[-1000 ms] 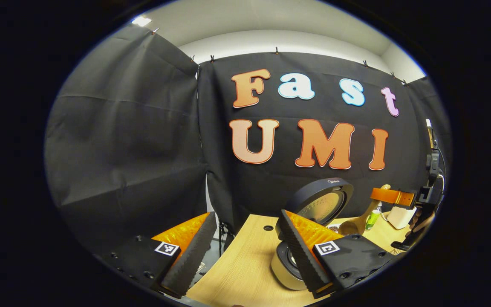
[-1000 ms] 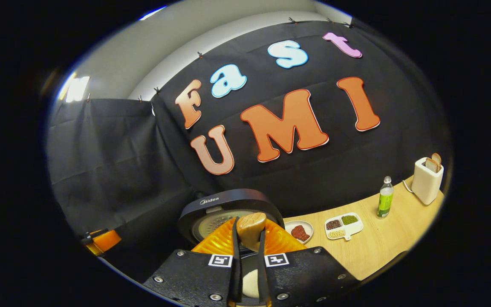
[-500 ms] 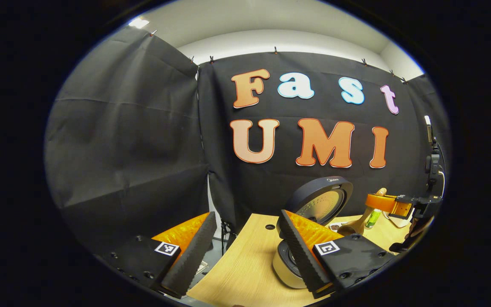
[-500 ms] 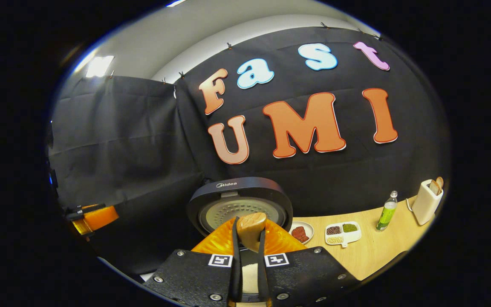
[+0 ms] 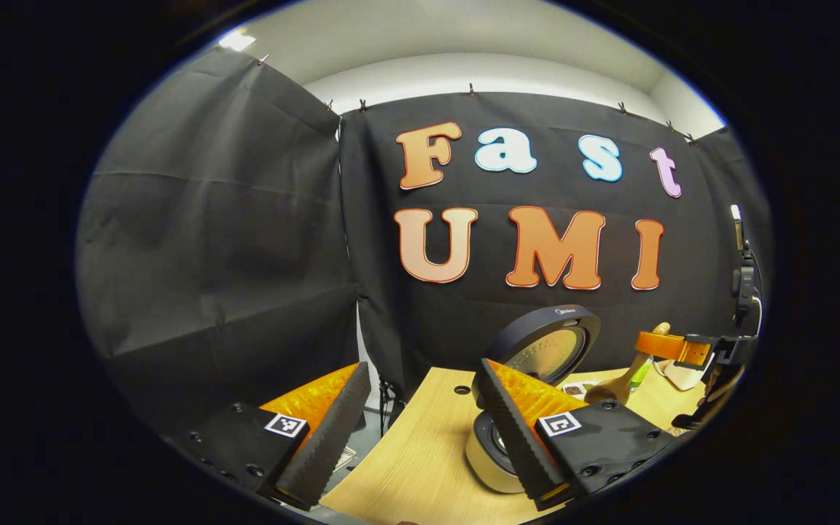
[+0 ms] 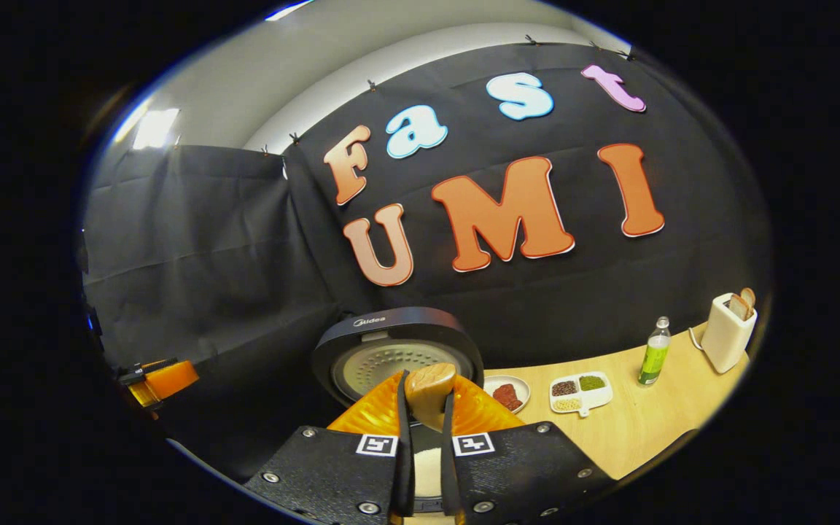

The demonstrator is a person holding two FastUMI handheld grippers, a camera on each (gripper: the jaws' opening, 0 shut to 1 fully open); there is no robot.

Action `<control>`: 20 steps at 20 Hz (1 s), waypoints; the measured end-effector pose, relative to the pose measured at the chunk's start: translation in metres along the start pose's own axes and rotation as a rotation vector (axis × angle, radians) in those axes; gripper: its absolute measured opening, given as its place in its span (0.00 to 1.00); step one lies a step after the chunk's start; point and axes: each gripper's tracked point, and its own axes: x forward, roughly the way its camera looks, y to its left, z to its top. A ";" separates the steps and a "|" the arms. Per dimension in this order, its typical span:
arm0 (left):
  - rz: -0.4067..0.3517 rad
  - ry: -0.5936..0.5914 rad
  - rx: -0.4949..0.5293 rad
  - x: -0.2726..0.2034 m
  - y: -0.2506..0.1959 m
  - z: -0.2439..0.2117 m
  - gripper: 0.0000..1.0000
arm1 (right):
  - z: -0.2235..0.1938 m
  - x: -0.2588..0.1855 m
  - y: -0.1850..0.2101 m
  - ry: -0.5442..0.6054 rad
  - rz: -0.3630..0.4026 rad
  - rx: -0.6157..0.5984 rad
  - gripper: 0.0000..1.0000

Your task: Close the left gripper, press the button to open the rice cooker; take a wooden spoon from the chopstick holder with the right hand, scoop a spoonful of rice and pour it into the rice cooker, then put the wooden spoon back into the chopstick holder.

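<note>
Wooden and pale, the spoon (image 6: 429,394) stands clamped by its handle between the two fingers of the right tongs (image 6: 426,467), which press on it from both sides. Directly under those tongs sits the rice cooker (image 6: 394,350), its dark round lid tipped up and back, the perforated inner plate facing forward. White rice shows in the narrow gap between the fingers, low down in the pot.

Beyond the cooker on the right gripper view, a small round dish (image 6: 507,394) with something red-brown lies on the tabletop (image 6: 646,423) just beside the cooker. Past it comes a white divided tray (image 6: 580,392) of grains, then a green bottle (image 6: 653,351), then a white toaster (image 6: 728,329) with bread in it, farthest from the cooker.

From the left gripper view the left tongs (image 5: 420,430) hang wide apart with nothing between them, near the cooker's front left, its body partly behind one finger. On the far side of the cooker the spoon's bowl hangs low over the tabletop, its handle slanting up into the right tongs.
</note>
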 end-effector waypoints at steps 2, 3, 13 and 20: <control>-0.004 -0.007 -0.001 -0.002 -0.004 0.003 0.97 | 0.009 -0.017 -0.021 -0.018 -0.022 0.032 0.13; -0.004 -0.012 0.003 -0.001 -0.006 0.004 0.97 | 0.015 -0.025 -0.032 -0.026 -0.036 0.049 0.13; -0.024 -0.031 -0.013 0.004 -0.037 0.013 0.97 | 0.028 -0.141 -0.189 -0.082 -0.330 0.082 0.13; -0.003 -0.042 -0.008 0.000 -0.053 0.021 0.97 | -0.019 -0.196 -0.270 -0.039 -0.476 0.150 0.13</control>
